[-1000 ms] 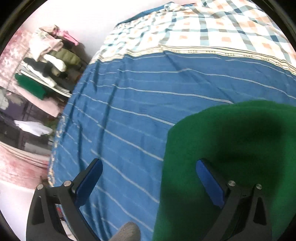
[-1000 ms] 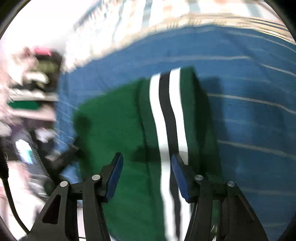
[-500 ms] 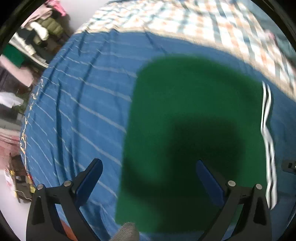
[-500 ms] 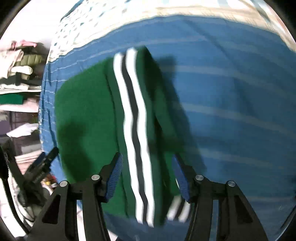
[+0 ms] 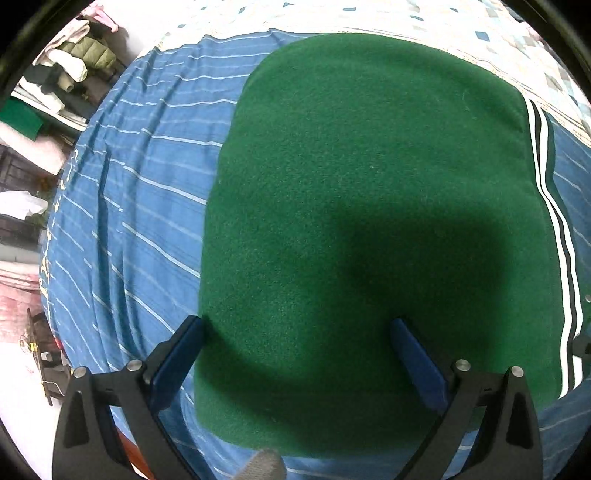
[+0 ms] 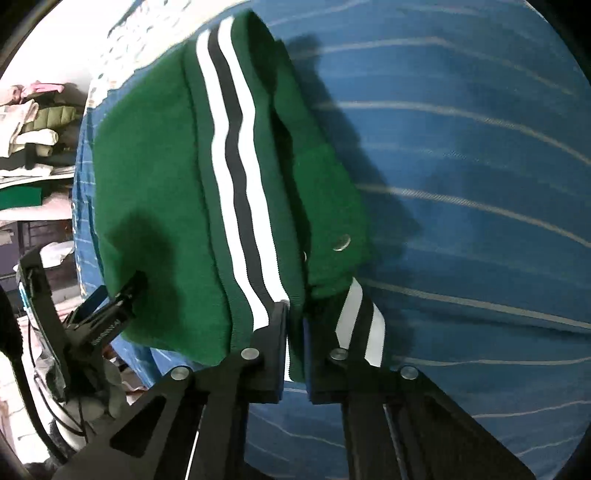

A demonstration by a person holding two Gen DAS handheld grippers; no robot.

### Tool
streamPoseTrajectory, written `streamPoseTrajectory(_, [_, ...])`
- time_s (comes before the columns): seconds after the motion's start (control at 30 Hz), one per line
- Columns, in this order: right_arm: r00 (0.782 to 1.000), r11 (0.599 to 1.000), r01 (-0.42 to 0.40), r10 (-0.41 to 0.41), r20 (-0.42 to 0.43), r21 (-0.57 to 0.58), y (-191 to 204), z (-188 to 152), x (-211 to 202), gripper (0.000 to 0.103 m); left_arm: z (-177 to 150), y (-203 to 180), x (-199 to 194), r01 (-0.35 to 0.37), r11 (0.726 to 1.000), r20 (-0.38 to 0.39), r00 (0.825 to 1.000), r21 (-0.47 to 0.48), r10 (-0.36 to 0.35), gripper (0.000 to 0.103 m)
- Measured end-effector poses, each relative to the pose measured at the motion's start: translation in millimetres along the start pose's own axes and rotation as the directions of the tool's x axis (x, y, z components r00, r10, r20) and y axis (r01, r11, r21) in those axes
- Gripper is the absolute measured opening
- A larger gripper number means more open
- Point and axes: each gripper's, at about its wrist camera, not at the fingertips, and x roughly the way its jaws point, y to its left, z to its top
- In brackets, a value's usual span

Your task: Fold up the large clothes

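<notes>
Left wrist view: the left gripper (image 5: 297, 350) hangs over the near end of the green garment (image 5: 369, 221), its blue pads (image 5: 177, 358) standing wide apart with nothing pinched between them; one pad sits at the garment's left edge and the other over its middle. The garment lies flat on the blue striped sheet (image 5: 140, 206), with its white-and-black striped band (image 5: 554, 229) running down the far right edge, and a checked blanket (image 5: 406, 18) shows beyond it. The risk here is that, if these jaws come together where they stand, they could gather sheet along with the garment at the left edge and drag the bedding into the fold. Right wrist view: the right gripper (image 6: 293, 332) has just been closing and is now clamped on the ribbed hem beside the striped band (image 6: 236, 177) of the garment (image 6: 147, 184), the cloth pinched between its pads at the near corner. A folded flap with a metal snap (image 6: 341, 242) bulges loosely just beside the grip (it looks bunched rather than flat). I judge that lifting from this one corner could let that flap slide or unfold, leaving a crooked fold; the pinch also looks shallow, so the hem might slip out under the garment's weight.
</notes>
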Motion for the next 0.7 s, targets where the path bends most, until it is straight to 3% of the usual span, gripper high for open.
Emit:
streamPoseTrajectory(0.1, [0.999,0.999,0.044,-0.044,0.022,0.019,-6.4,-1.0,-0.8,0.006,-0.3,1.8,0.3,-0.002,1.0,0.006,1.0,0.011,0.001,0.103])
streamPoseTrajectory(0.27, [0.994,0.995,0.1,-0.1,-0.051,0.0,-0.7,13.8,25.6,0.008,0.1,11.5,-1.9,0.02,1.0,-0.004,1.0,0.006,-0.02,0.103])
streamPoseTrajectory(0.37, [0.996,1.0,-0.001,0.0,-0.088,-0.014,-4.8,22.4,8.8,0.012,0.2,37.5,-16.8,0.07,0.995,0.004,0.998,-0.07,-0.07,0.103])
streamPoseTrajectory(0.4, [0.998,0.999,-0.037,0.036,-0.058,-0.022,-9.5,24.9,-3.0,0.022,-0.5,46.1,-21.7,0.079,0.993,0.018,0.997,-0.092,-0.078,0.103])
streamPoseTrajectory(0.43, [0.998,0.998,-0.052,0.051,-0.022,-0.031,-16.2,27.6,-13.0,0.049,-1.6,57.5,-27.6,0.085,0.989,0.036,0.996,-0.118,-0.081,0.103])
streamPoseTrajectory(0.5, [0.997,0.996,-0.057,0.06,0.042,-0.07,-27.6,38.3,-23.6,0.087,-4.0,75.8,-33.9,0.076,0.985,0.052,0.996,-0.154,-0.069,0.103])
streamPoseTrajectory(0.53, [0.994,0.992,-0.089,0.093,0.05,-0.086,-32.1,44.2,-21.3,0.087,-6.0,85.2,-35.1,0.07,0.982,0.054,0.997,-0.174,-0.061,0.103])
streamPoseTrajectory(0.63, [0.969,0.967,-0.246,0.244,-0.041,-0.066,-52.1,70.1,15.4,0.087,-10.9,108.2,-28.9,0.043,0.976,0.029,0.999,-0.215,-0.038,0.103])
streamPoseTrajectory(0.7, [0.924,0.93,-0.367,0.362,-0.122,-0.026,-60.9,82.6,45.4,0.089,-15.1,123.0,-23.2,0.001,0.974,0.007,1.0,-0.225,0.001,0.103])
